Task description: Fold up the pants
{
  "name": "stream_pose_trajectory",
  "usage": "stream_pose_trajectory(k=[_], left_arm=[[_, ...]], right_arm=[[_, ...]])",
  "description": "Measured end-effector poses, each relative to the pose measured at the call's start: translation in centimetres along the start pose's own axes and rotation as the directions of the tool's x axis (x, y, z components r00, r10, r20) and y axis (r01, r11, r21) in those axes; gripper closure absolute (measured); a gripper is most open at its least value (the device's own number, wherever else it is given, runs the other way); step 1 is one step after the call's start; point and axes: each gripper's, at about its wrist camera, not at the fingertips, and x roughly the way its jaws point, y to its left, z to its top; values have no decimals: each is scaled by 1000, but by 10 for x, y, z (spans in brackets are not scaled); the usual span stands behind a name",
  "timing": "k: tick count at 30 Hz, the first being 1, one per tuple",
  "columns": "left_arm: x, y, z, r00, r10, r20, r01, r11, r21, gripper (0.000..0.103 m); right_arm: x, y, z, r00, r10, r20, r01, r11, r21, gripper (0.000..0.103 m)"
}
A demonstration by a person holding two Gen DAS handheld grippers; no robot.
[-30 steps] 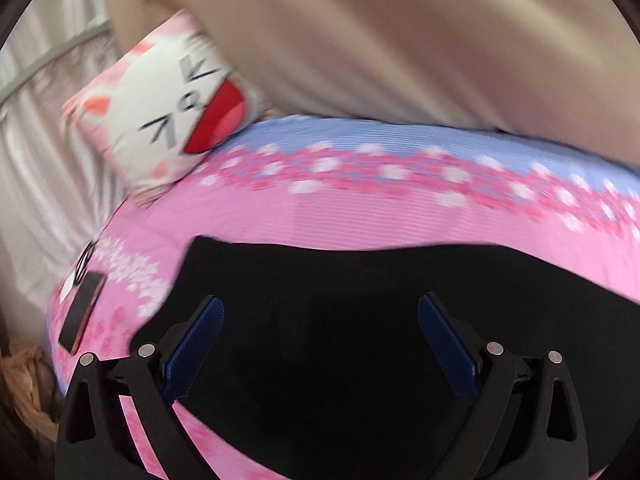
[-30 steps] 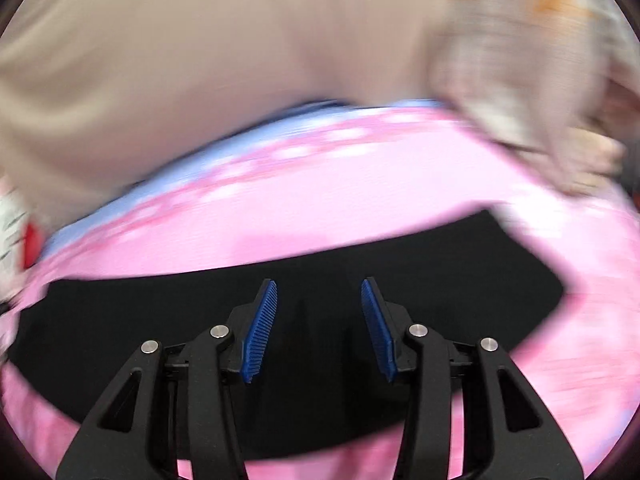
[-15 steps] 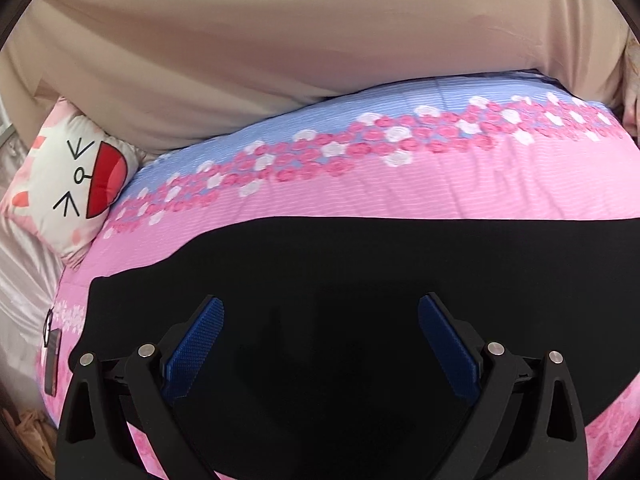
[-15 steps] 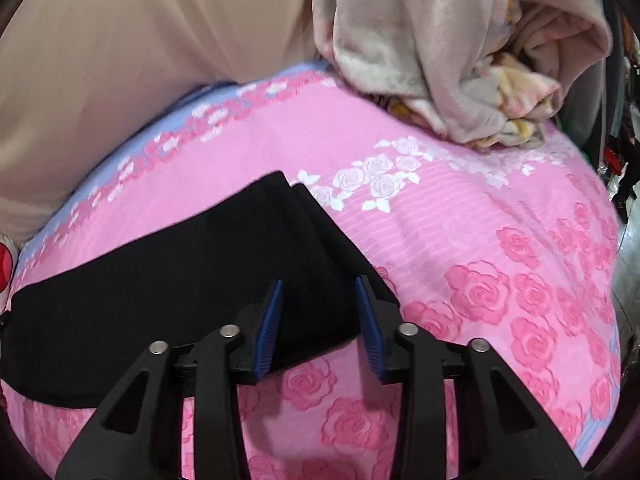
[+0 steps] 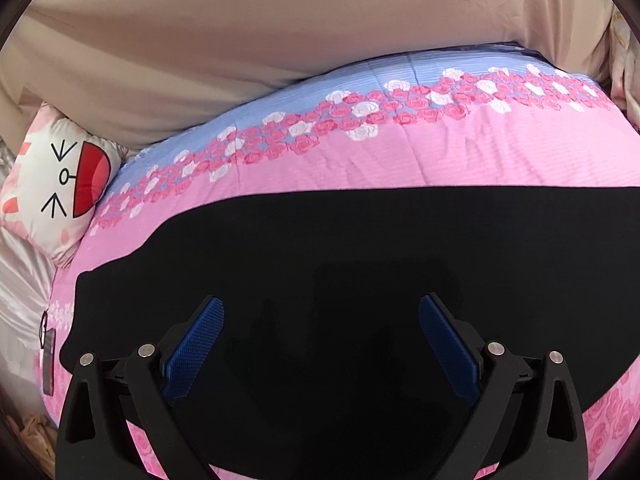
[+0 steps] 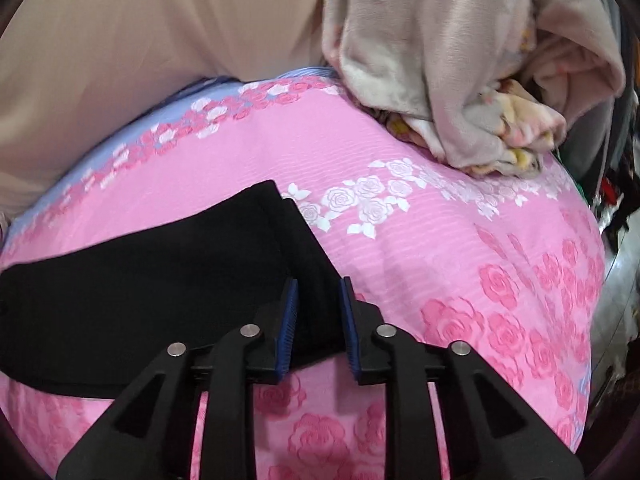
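Observation:
Black pants (image 5: 360, 264) lie flat as a long band across the pink rose-print bedspread (image 5: 400, 160). My left gripper (image 5: 320, 312) is open wide and hovers over the middle of the pants, holding nothing. In the right wrist view the pants (image 6: 160, 280) end at a layered right edge. My right gripper (image 6: 318, 296) is open with a narrow gap, its blue pads on either side of that right edge near the front corner. I cannot tell whether the fingers touch the cloth.
A cat-face pillow (image 5: 56, 184) lies at the left of the bed. A beige curtain (image 5: 280, 40) hangs behind the bed. A heap of beige and floral blankets (image 6: 460, 60) sits at the back right. A dark flat object (image 5: 48, 360) lies at the left bed edge.
My left gripper has swung right, so the pillow slid to the left edge of view. My right gripper has moved right to the pants' end and closed somewhat.

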Motion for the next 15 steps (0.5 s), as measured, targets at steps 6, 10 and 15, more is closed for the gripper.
stream_pose_trajectory(k=[6, 10, 15], left_arm=[[-4, -8, -4, 1000, -25, 5, 25, 999, 21, 6], [-8, -16, -5, 999, -27, 18, 27, 999, 39, 6], [-15, -26, -5, 998, -54, 32, 52, 997, 62, 6]], right_arm=[[-21, -10, -9, 1000, -6, 27, 3, 996, 91, 43], [-26, -1, -16, 999, -27, 19, 25, 997, 77, 32], [-28, 6, -22, 1000, -17, 15, 16, 997, 77, 30]])
